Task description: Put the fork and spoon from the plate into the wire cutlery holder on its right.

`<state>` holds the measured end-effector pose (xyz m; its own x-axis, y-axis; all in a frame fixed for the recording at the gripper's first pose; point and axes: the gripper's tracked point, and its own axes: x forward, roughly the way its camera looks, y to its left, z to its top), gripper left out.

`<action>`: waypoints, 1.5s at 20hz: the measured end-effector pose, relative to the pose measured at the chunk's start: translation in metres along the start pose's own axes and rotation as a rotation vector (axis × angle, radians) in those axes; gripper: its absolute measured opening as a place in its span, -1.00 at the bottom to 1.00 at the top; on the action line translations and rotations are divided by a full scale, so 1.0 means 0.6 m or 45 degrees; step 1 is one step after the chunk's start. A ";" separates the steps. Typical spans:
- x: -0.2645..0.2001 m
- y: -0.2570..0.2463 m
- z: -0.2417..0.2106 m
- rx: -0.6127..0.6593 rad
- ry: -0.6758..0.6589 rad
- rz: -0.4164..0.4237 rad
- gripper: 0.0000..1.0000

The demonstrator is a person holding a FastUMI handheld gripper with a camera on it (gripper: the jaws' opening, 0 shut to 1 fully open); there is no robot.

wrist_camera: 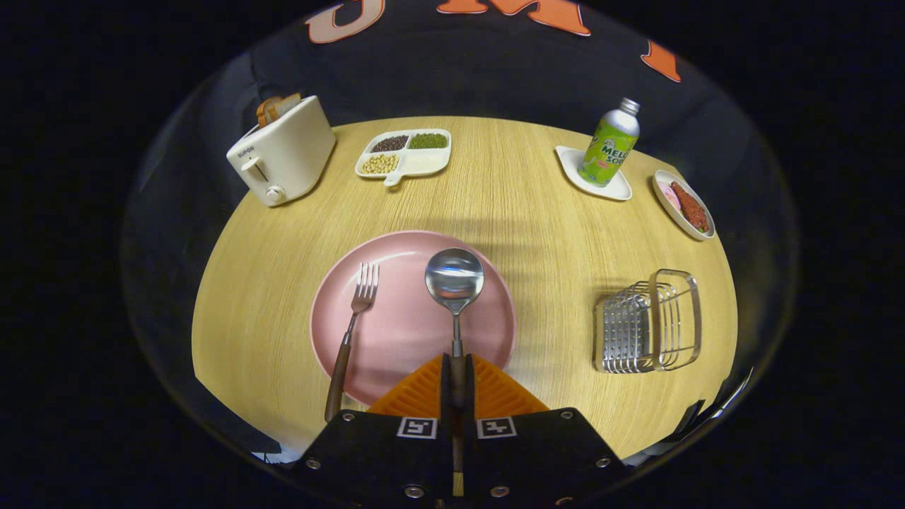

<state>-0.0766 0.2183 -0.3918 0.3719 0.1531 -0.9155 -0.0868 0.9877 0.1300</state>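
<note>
Over the pink plate point(403, 339), hand-held gripper point(458, 375) clamped on the spoon point(454, 283) handle, fork point(353, 318) alongside

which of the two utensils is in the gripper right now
The steel spoon with the wooden handle, clamped between the gripper fingers; the matching fork lies untouched on the pink plate.

Tool point(458, 375) clamping spoon point(454, 283) handle, fork point(351, 331) on plate point(403, 332)

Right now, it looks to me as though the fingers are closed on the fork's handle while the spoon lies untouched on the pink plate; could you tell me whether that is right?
Not quite: the two are swapped. In the gripper view the fingers are closed on the spoon by its handle, and it is the fork that lies untouched on the pink plate.
</note>
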 end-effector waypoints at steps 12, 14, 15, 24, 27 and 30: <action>-0.140 -0.174 0.093 0.088 -0.264 -0.088 -0.88; -0.152 -0.209 0.106 0.081 -0.291 -0.113 -0.88; -0.157 -0.225 0.107 0.076 -0.293 -0.124 -0.88; -0.141 -0.305 0.054 0.033 -0.051 -0.076 -0.88; -0.123 -0.315 0.035 -0.003 0.044 -0.058 -0.87; -0.106 -0.323 0.010 -0.042 0.158 -0.053 -0.87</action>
<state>-0.0781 0.0175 -0.3566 0.2590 0.1053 -0.9601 -0.1048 0.9912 0.0804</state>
